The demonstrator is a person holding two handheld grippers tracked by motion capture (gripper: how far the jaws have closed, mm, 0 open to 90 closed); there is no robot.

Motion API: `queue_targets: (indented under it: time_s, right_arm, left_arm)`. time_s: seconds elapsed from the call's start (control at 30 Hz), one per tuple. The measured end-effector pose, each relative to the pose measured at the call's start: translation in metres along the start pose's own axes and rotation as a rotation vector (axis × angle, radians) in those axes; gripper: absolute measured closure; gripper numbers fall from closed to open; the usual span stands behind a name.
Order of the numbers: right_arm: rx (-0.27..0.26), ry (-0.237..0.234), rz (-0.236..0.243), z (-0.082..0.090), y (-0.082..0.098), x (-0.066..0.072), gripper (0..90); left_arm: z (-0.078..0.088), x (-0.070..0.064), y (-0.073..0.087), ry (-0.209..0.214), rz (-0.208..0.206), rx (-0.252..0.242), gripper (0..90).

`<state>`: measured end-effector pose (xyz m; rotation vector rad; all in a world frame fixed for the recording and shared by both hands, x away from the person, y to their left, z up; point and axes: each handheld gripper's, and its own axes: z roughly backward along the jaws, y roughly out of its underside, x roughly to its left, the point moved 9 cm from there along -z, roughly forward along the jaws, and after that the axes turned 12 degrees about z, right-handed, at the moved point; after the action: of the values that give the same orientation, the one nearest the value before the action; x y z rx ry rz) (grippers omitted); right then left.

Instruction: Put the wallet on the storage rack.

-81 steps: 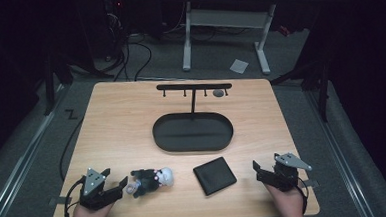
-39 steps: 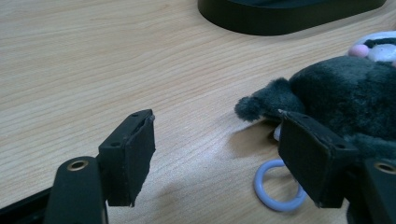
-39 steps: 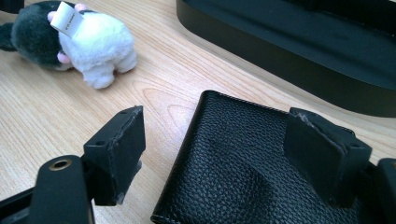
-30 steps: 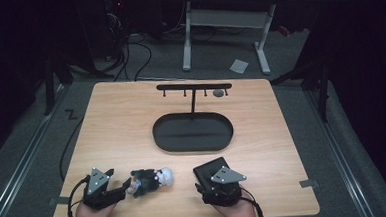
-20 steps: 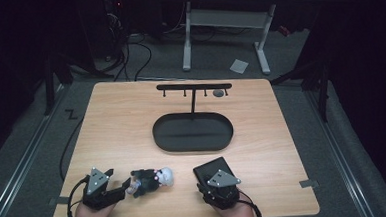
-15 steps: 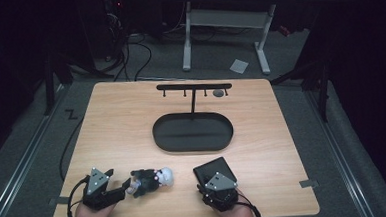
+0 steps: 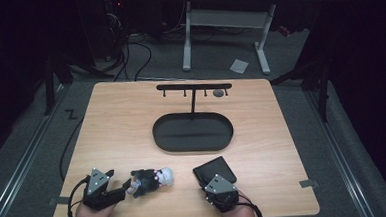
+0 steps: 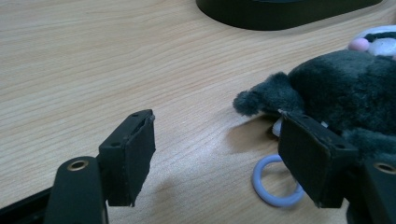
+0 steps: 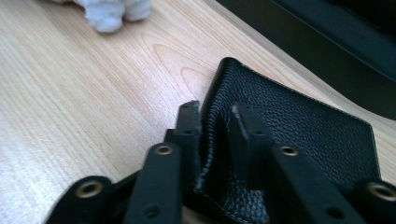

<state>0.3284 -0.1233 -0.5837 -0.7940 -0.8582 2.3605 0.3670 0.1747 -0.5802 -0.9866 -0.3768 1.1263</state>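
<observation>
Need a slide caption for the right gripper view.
Right tool pinching the edge of a black leather wallet on the wooden table.

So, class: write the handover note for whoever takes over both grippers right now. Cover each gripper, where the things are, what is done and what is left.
Right gripper: jaws have just been closing and now pinch the near edge of the black wallet, which lies at the table's front edge.
Left gripper: open, holding nothing, beside the plush toy and its pale ring.
Black tray and rack: nothing in the tray.
Done: wallet gripped.
Left: probably lifting the wallet; toy untouched.
</observation>
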Motion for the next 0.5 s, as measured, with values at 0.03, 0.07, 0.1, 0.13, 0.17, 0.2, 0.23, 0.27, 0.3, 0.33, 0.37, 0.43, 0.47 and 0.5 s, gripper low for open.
queue_targets:
  time_s: [0.03, 0.07, 0.1, 0.13, 0.17, 0.2, 0.23, 0.27, 0.3, 0.33, 0.37, 0.43, 0.47, 0.5]
  right_arm:
    - [0.000, 0.000, 0.000, 0.000, 0.000, 0.000, 77.0]
    - [-0.017, -0.016, -0.011, 0.001, 0.000, -0.001, 79.4]
    - [-0.017, -0.016, -0.011, 0.001, 0.000, -0.001, 79.4]
    - [-0.019, -0.019, -0.013, 0.002, 0.000, -0.001, 79.9]
    - [-0.022, -0.020, -0.014, 0.003, 0.000, -0.002, 80.7]
    - [-0.028, -0.022, -0.015, 0.004, -0.001, -0.003, 81.2]
    - [-0.045, -0.016, -0.026, 0.008, -0.003, -0.005, 81.7]
    - [-0.060, -0.014, -0.034, 0.011, -0.005, -0.007, 81.8]
    - [-0.076, -0.012, -0.045, 0.015, -0.007, -0.010, 82.1]
    - [-0.090, -0.006, -0.053, 0.018, -0.009, -0.013, 82.2]
    - [-0.105, 0.001, -0.063, 0.022, -0.010, -0.016, 82.3]
    - [-0.132, 0.013, -0.080, 0.028, -0.014, -0.021, 82.4]
    - [-0.139, 0.018, -0.085, 0.030, -0.014, -0.023, 82.5]
    - [-0.148, 0.026, -0.089, 0.034, -0.016, -0.026, 82.5]
  left_arm:
    - [0.000, 0.000, 0.000, 0.000, 0.000, 0.000, 27.9]
    - [0.000, 0.000, 0.000, 0.000, -0.001, 0.000, 27.9]
    - [0.000, 0.000, 0.000, 0.000, -0.003, 0.000, 27.9]
    - [0.000, -0.001, 0.000, 0.001, -0.001, -0.001, 27.9]
    - [0.000, -0.001, 0.000, 0.001, -0.001, -0.001, 28.0]
    - [0.000, -0.001, 0.000, 0.001, -0.001, -0.002, 27.9]
    - [0.001, 0.000, 0.000, 0.000, 0.000, -0.001, 28.0]
    - [0.001, 0.000, -0.001, 0.000, -0.001, -0.003, 28.0]
    - [0.001, 0.000, -0.001, 0.000, -0.001, -0.003, 28.0]
    - [0.001, 0.001, 0.000, 0.000, 0.002, -0.003, 28.1]
    - [0.000, 0.001, 0.000, 0.001, 0.003, -0.001, 28.1]
    - [0.000, 0.001, 0.000, 0.000, 0.004, 0.000, 28.1]
    - [0.000, 0.000, 0.000, 0.001, 0.002, 0.000, 28.1]
    - [0.000, 0.000, 0.000, 0.002, 0.000, 0.000, 28.1]
